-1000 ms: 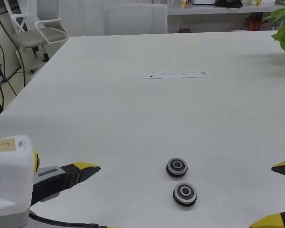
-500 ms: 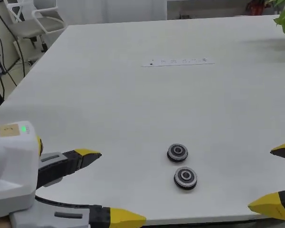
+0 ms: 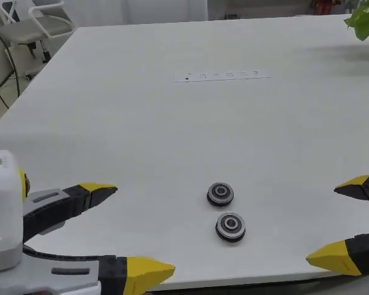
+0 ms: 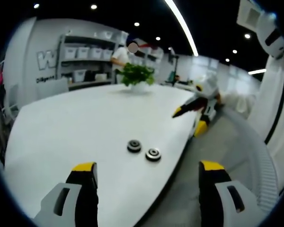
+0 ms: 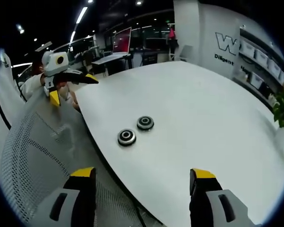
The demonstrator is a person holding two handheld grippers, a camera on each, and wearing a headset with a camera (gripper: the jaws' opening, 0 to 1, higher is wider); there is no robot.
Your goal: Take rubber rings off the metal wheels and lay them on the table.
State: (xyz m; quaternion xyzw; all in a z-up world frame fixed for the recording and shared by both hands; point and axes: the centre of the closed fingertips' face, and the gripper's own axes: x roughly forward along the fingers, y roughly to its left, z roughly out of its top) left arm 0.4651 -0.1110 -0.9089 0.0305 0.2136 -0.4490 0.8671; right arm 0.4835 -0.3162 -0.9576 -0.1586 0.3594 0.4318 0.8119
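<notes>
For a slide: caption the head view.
Left hand-held gripper and right hand-held gripper, both open, flank two metal wheels on a white table.

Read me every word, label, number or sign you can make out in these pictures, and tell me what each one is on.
"W": large letter on the wall, seen in both gripper views.
"Diligent": smaller line beneath it on that wall; whatever follows is too blurred to read.
Flat strip on the table: it carries small marks, too small to read.
Metal wheels: no readable marking.
</notes>
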